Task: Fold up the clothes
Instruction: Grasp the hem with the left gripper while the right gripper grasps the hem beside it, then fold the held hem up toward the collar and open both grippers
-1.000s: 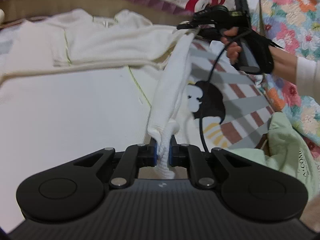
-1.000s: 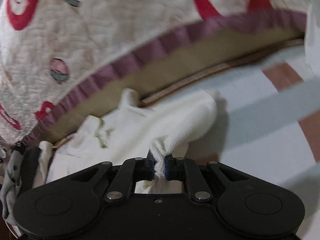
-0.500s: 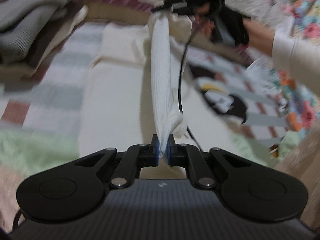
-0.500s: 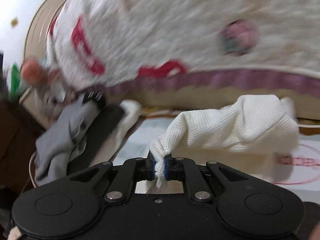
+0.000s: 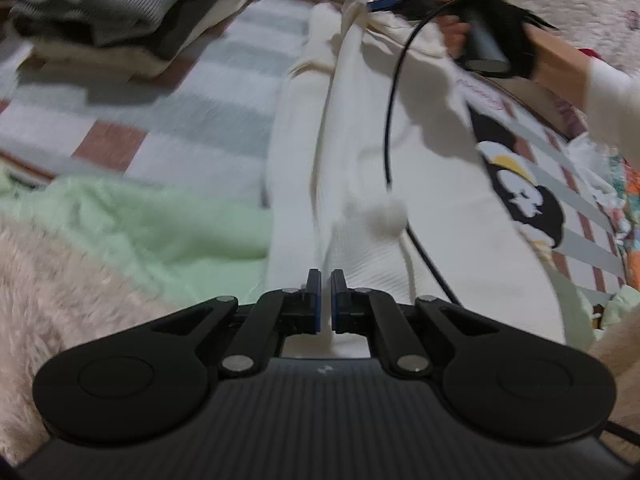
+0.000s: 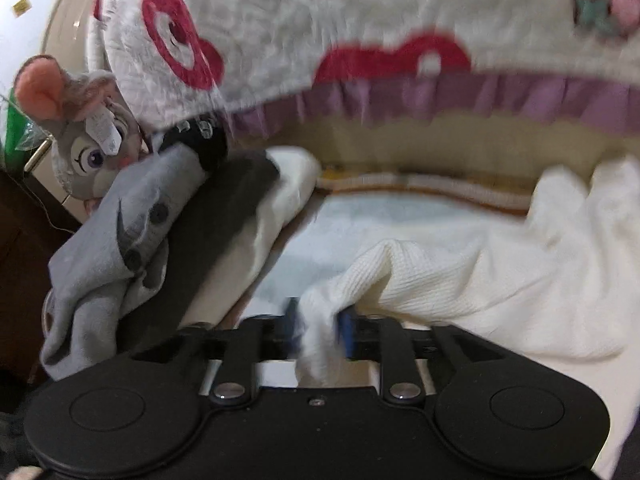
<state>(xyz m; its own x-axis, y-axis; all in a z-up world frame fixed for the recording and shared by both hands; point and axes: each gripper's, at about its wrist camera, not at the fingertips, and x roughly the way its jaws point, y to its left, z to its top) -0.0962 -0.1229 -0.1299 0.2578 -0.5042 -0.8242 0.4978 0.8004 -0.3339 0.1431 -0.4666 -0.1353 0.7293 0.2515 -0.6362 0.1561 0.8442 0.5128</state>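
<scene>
A white knit garment (image 5: 440, 240) lies spread on the striped mat, with one edge folded over it as a raised ridge. My left gripper (image 5: 326, 280) is shut on the near end of that ridge. At the far end, the left wrist view shows the right gripper (image 5: 394, 2), held by a black-gloved hand (image 5: 492, 36). In the right wrist view the right gripper (image 6: 320, 314) has its jaws opening. A bunch of the white garment (image 6: 480, 272) still lies loose between the parted blue pads.
A stack of folded grey, dark and cream clothes (image 6: 160, 240) sits at the left with a plush mouse (image 6: 80, 132) behind it. A light green garment (image 5: 140, 232) and pink fluffy fabric (image 5: 60, 300) lie near left. A black cable (image 5: 390, 120) hangs over the garment. A quilt (image 6: 360, 40) rises behind.
Both grippers carried the garment's edge sideways across the body of the garment toward the clothes stack. The right jaws, earlier pinching the cloth, have parted; the left stays pinched.
</scene>
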